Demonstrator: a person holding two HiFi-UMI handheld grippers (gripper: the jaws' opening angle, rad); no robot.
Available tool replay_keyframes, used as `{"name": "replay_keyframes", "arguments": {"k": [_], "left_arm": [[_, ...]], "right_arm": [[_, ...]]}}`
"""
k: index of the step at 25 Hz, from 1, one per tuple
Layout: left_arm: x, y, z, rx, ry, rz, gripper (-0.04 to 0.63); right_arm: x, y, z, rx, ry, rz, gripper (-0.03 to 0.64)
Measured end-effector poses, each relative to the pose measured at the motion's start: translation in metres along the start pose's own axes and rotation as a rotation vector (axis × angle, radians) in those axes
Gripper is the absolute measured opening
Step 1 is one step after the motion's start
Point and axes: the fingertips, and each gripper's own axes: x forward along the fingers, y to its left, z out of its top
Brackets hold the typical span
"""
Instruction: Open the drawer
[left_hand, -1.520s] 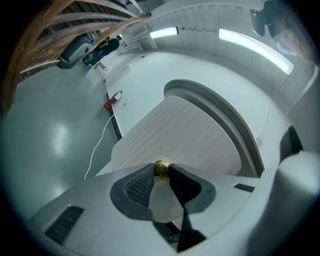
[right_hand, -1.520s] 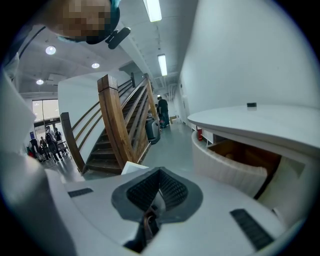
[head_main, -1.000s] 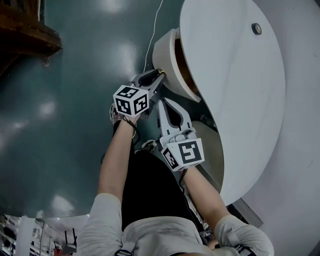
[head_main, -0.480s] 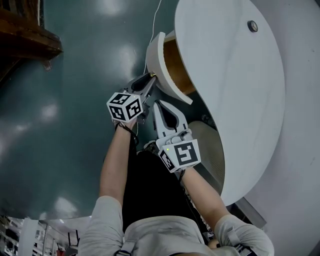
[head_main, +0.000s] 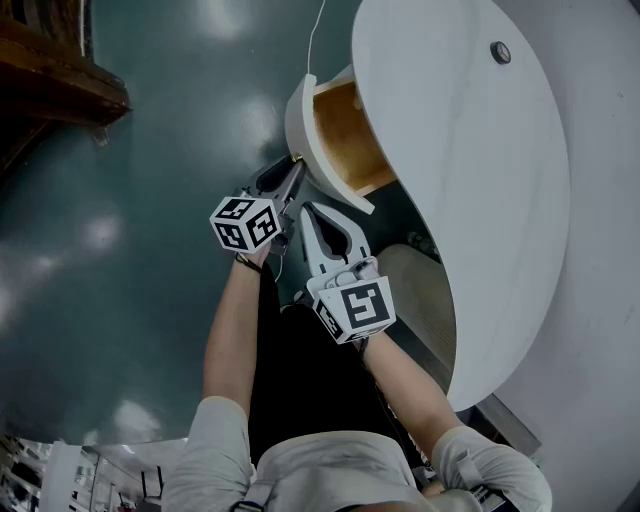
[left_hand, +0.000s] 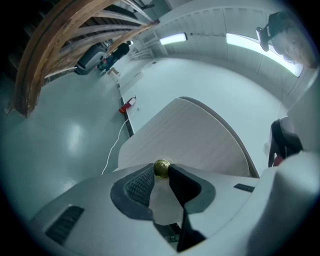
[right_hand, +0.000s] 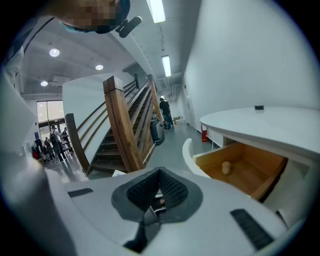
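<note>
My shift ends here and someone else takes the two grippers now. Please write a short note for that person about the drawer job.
Left gripper: shut on the gold knob of the drawer.
Right gripper: shut, empty, beside the left one.
Drawer: partly out from under the white tabletop; a small pale object lies inside.
Done: knob gripped, drawer partly open.
To do: probably pull it further out, then release the knob.

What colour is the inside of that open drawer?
The drawer is light honey-brown wood inside, with a white front. The right gripper view shows it best.
</note>
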Motion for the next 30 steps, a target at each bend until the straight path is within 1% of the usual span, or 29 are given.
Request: {"name": "replay_keyframes", "arguments": {"k": [7, 15, 30], "left_arm": [[-0.016, 0.007, 0.001, 0.001, 0.010, 0.023, 0.095], [-0.036, 0.018, 0.003, -0.041, -0.030, 0.044, 0.094], [-0.066, 0.029, 0.006, -0.045, -0.056, 0.072, 0.090]], "right_arm": [[0.003, 0.025, 0.002, -0.016, -0.005, 0.036, 0.012], [-0.004, 0.038, -0.005, -0.032, 0.007, 0.058, 0.012], [-0.003, 0.063, -0.005, -0.043, 0.009, 0.092, 0.012]]}}
